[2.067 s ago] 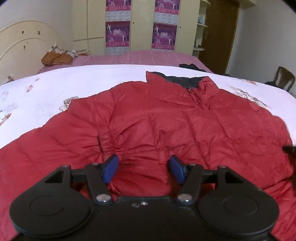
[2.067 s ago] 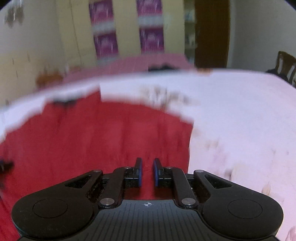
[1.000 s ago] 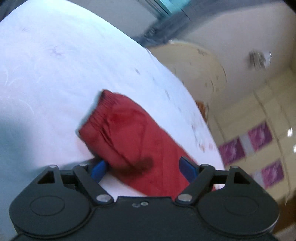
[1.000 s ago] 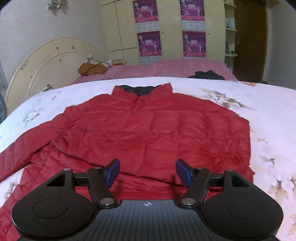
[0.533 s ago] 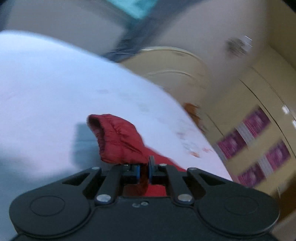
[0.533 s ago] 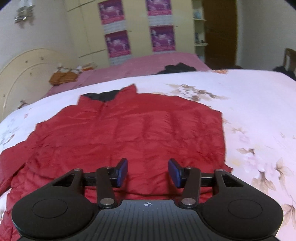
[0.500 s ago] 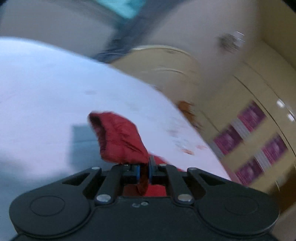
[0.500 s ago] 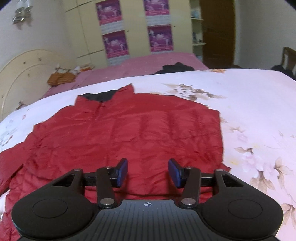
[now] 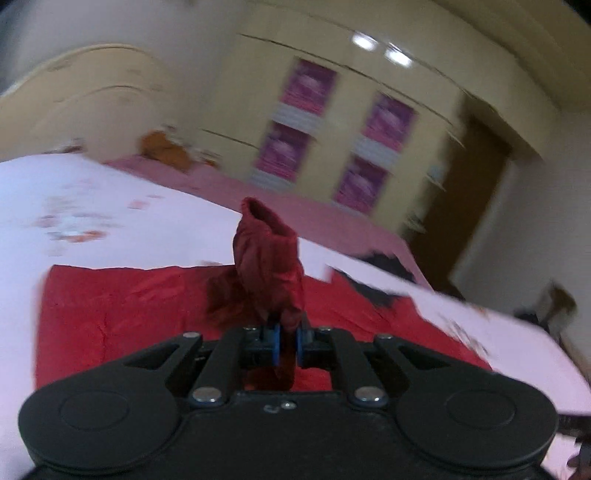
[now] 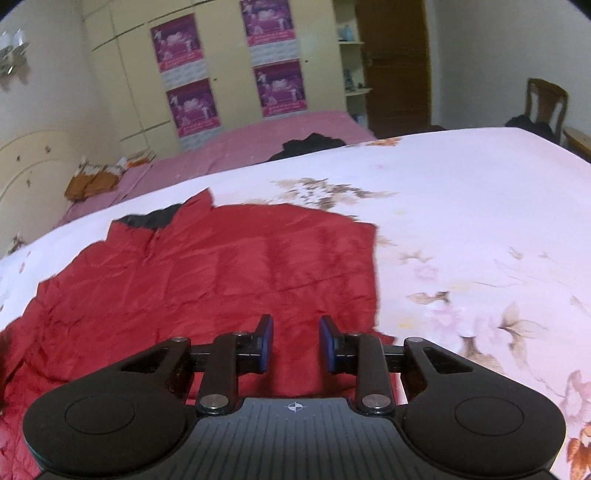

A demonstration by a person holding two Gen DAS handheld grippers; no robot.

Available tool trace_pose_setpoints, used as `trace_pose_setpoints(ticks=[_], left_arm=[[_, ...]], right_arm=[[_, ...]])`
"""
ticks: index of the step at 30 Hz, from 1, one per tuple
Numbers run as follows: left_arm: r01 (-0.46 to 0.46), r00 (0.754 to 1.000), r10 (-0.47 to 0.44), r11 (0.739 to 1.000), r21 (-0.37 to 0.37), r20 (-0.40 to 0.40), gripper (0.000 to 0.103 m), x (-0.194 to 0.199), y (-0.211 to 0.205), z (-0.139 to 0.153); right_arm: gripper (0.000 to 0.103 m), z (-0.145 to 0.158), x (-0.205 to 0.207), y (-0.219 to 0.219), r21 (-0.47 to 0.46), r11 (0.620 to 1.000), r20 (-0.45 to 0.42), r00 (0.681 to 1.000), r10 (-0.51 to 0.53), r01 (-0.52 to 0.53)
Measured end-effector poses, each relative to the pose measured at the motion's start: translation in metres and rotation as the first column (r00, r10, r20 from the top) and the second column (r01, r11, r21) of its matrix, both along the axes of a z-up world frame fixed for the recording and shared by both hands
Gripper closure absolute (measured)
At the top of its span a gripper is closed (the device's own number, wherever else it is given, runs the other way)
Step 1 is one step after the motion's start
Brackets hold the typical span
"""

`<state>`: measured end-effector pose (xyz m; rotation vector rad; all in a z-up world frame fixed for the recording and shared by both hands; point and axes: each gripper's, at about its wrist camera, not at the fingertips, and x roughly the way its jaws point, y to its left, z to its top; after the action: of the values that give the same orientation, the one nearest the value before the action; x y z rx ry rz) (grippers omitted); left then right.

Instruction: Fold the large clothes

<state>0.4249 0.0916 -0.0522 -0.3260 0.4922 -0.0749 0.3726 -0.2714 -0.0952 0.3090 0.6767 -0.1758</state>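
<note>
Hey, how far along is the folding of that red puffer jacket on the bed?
Early. Done: the red jacket lies spread flat on the floral bedsheet, its right side already a straight edge. In hand: the left gripper is shut on the sleeve, cuff lifted above the jacket body. The right gripper hangs open over the hem. Left: laying that sleeve across, then folding the body.

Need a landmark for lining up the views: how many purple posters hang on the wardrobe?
4, in two stacked pairs on the wardrobe doors: upper left, lower left, upper right, lower right. None seem hidden.
</note>
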Motion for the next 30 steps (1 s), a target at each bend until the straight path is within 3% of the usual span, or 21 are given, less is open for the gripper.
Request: trace_pose_setpoints(ticks=[4,7,22,30], left_arm=[[0.159,0.986,-0.157,0.987,0.029,-0.062,0.096,0.022,-0.062,-0.013],[0.221,0.972,-0.215,0.974,0.056,-0.095,0.096,0.021,-0.102,-0.026],[0.415,0.906,-0.397,0.903,0.112,-0.148,0.096,0.024,-0.213,-0.045],[0.455,0.883,-0.430,0.883,0.117,-0.190,0.095,0.018,-0.237,-0.056]], right_arm=[[0.075,0.000,-0.010,-0.022,0.031,0.999,0.001,0.999,-0.043,0.043],[0.075,0.000,-0.016,-0.035,0.052,0.996,0.002,0.998,-0.069,0.069],[0.075,0.002,-0.045,-0.093,0.104,0.986,0.006,0.992,-0.130,0.129],[0.074,0.007,-0.056,-0.114,0.129,0.982,-0.002,0.991,-0.136,0.135]])
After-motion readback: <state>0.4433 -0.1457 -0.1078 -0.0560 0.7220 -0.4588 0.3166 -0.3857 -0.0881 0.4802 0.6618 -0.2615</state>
